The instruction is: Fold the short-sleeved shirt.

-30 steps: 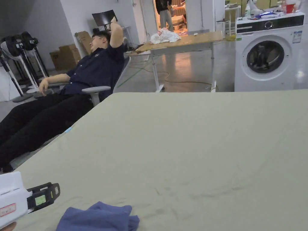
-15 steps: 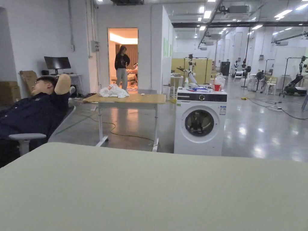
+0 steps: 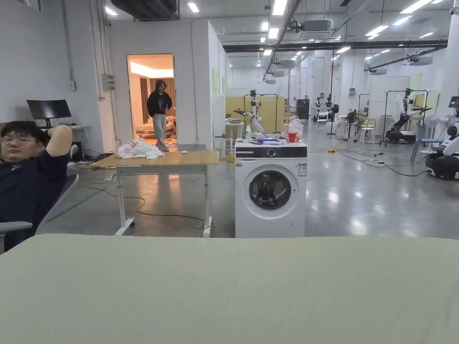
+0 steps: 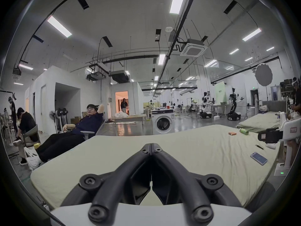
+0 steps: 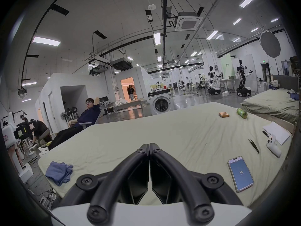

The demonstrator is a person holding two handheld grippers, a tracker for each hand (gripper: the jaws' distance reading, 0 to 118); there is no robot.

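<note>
a crumpled blue short-sleeved shirt [image 5: 59, 172] lies near the left edge of a pale green bed [image 5: 162, 131] in the right gripper view, which also takes in a phone [image 5: 240, 175], a white controller [image 5: 273, 145], a green bottle [image 5: 242, 113] and the left gripper [image 5: 24, 130] held off the bed's left side. the right gripper [image 5: 149, 145] hangs over the sheet, fingers pressed together on nothing. the left gripper view shows its own fingers [image 4: 160, 157] closed and empty too, with the right gripper at far right. the head view looks out over bare sheet to a washing machine [image 3: 270, 188], a seated person [image 3: 24, 179] and a wooden tabletop [image 3: 157, 159].
</note>
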